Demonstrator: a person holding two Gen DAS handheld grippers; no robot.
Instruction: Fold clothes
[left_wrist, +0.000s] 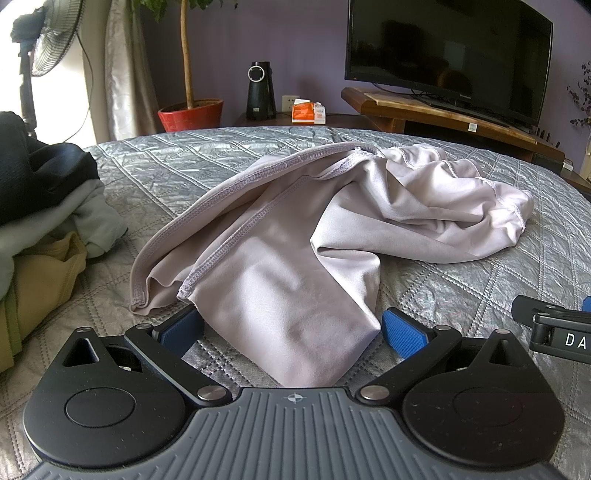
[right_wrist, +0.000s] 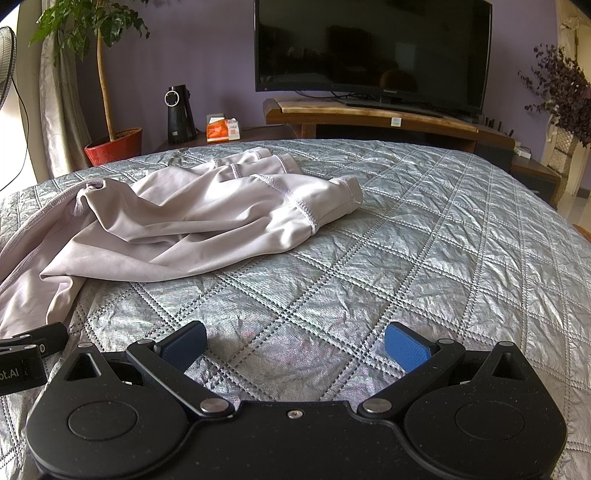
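Note:
A pale lilac garment (left_wrist: 295, 236) lies crumpled on the quilted grey bedspread (left_wrist: 184, 162), seams showing. My left gripper (left_wrist: 291, 332) is open, its blue pads on either side of the garment's near corner, which lies between them on the bed. In the right wrist view the same garment (right_wrist: 192, 221) spreads across the left half of the bed. My right gripper (right_wrist: 295, 343) is open over bare bedspread (right_wrist: 406, 229), to the right of the cloth, holding nothing. Each gripper's black body shows at the edge of the other's view.
A pile of clothes (left_wrist: 40, 206), black, grey and tan, sits at the bed's left edge. Beyond the bed stand a television (right_wrist: 373, 51) on a wooden stand, a red plant pot (right_wrist: 114, 147), a black speaker (right_wrist: 179, 114) and a fan (left_wrist: 51, 37).

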